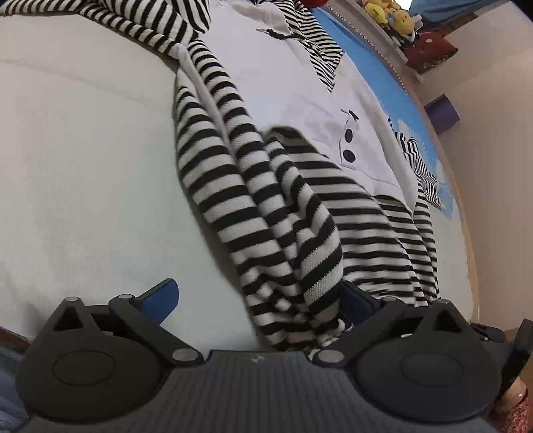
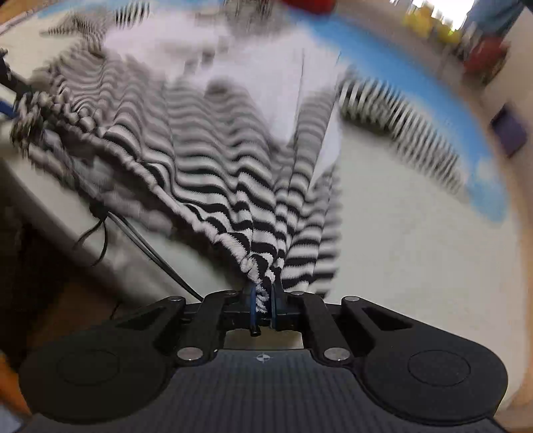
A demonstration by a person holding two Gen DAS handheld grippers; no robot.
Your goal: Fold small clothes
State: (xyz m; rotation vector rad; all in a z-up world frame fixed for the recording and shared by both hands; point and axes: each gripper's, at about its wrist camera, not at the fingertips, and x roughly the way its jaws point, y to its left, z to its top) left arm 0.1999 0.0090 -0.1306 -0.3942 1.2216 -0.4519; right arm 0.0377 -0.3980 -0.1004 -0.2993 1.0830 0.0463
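Note:
A black-and-white striped knit top (image 1: 266, 200) with a white front panel (image 1: 283, 100) and dark buttons (image 1: 348, 155) lies spread on a pale bed surface (image 1: 83, 150). My left gripper (image 1: 260, 294) stands wide open. A bunched striped fold hangs between its blue pads (image 1: 163, 296), leaning against the right one, and neither pad presses on it. In the blurred right wrist view, my right gripper (image 2: 263, 299) is shut on the striped top's ribbed hem (image 2: 256, 266), and the cloth (image 2: 200, 150) stretches away from it up and to the left.
A blue sheet (image 1: 366, 56) covers the far side of the bed. Plush toys (image 1: 389, 16) sit on a ledge and a purple box (image 1: 441, 111) stands by the wall. Black cables (image 2: 140, 239) hang at the bed's left edge. Part of a hand (image 1: 513, 399) shows at the lower right.

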